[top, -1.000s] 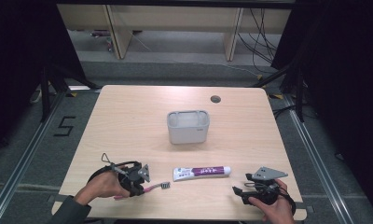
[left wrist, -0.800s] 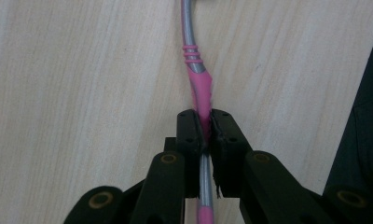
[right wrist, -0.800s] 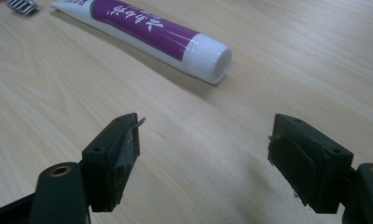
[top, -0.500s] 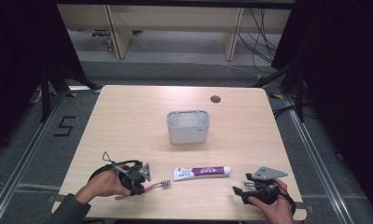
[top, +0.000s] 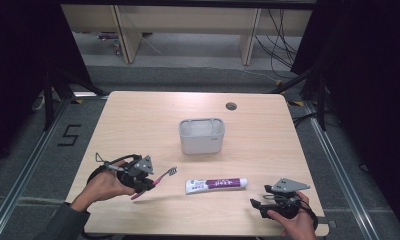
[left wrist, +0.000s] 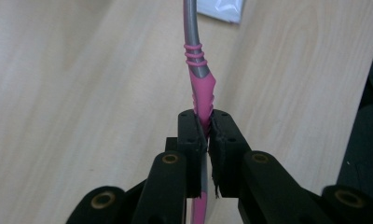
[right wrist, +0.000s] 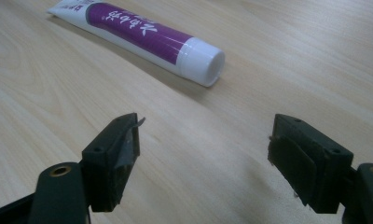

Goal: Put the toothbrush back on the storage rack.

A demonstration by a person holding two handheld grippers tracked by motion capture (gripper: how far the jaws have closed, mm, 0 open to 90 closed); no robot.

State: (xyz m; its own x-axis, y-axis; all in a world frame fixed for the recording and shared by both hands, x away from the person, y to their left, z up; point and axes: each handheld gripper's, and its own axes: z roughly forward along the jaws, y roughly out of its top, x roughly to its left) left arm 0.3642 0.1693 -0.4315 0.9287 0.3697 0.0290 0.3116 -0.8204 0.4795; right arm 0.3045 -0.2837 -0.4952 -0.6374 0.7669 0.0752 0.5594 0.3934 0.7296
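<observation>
Now toothbrush [top: 158, 179] in left gripper [top: 149, 184], tilted, head toward toothpaste tube [top: 216, 184].

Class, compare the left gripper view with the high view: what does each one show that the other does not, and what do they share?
The left gripper view alone shows the left tongs clamped on the toothbrush at its pink grip, with ridged rings above. The high view alone shows the grey container, the right tongs and the table's cable hole. Both show the toothbrush, the toothpaste tube and the wooden table.
</observation>
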